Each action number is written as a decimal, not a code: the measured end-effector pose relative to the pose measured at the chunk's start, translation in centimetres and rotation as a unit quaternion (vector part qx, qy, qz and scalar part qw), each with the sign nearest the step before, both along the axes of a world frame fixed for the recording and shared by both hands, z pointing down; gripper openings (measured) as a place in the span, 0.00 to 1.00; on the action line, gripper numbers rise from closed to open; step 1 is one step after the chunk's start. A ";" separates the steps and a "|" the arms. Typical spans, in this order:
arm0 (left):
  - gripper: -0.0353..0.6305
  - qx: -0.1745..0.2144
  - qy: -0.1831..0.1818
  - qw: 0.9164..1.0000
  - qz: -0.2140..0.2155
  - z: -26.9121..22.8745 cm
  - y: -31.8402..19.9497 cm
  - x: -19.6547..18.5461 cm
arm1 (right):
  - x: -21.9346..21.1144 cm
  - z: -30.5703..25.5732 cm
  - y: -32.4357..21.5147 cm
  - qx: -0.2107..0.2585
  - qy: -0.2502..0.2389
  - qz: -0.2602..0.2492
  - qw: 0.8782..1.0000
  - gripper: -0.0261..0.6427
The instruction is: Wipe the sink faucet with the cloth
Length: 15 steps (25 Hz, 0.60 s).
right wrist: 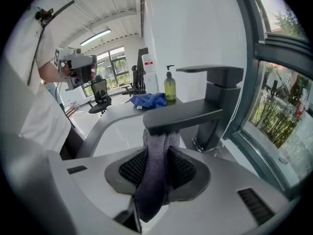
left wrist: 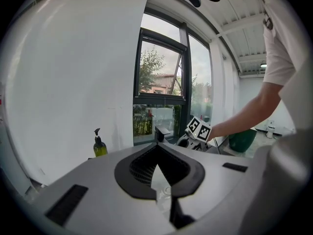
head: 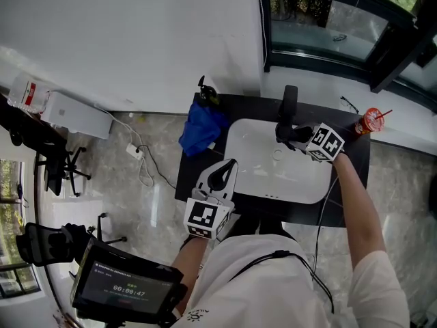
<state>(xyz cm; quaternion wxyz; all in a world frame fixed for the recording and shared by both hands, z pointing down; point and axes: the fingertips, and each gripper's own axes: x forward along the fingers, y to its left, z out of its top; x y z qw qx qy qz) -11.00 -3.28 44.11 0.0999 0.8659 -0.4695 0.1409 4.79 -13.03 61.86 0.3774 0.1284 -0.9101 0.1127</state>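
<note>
two tools: one in each of the person's hands, both held over the dark table that carries the white sink.
right tool: jaws clamped on a grey-purple cloth; the cloth fills the gap between them and hangs down toward the camera.
cloth contact: its upper end is pressed against the underside of the spout of the faucet, near the outlet end.
faucet: dark and square-edged, upright at the back of the sink, with the spout reaching out over the basin.
left tool: jaws meet at the tips, with only a thin wedge of light between them lower down; nothing held.
left tool position: at the front left rim of the sink, well apart from the faucet and the right tool.
blue fabric: bunched on the table just left of the sink.
soap bottle: green with a black pump, upright at the back of the table by the wall.
red cup: has a straw; stands on the pale ledge at the table's far right corner.
</note>
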 end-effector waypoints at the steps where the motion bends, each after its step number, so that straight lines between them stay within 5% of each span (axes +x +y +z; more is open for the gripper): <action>1: 0.04 0.001 0.000 1.000 0.001 -0.1 0.1 0.1 | -0.1 0.2 0.6 -0.006 0.001 -0.005 1.000 0.22; 9: 0.04 0.003 0.004 1.000 0.006 0.0 0.6 0.3 | -0.3 3.2 6.5 -0.086 0.018 -0.042 0.995 0.22; 15: 0.04 0.003 0.004 1.000 0.008 0.0 0.8 0.4 | 2.1 4.9 7.0 -0.102 0.049 -0.025 0.993 0.22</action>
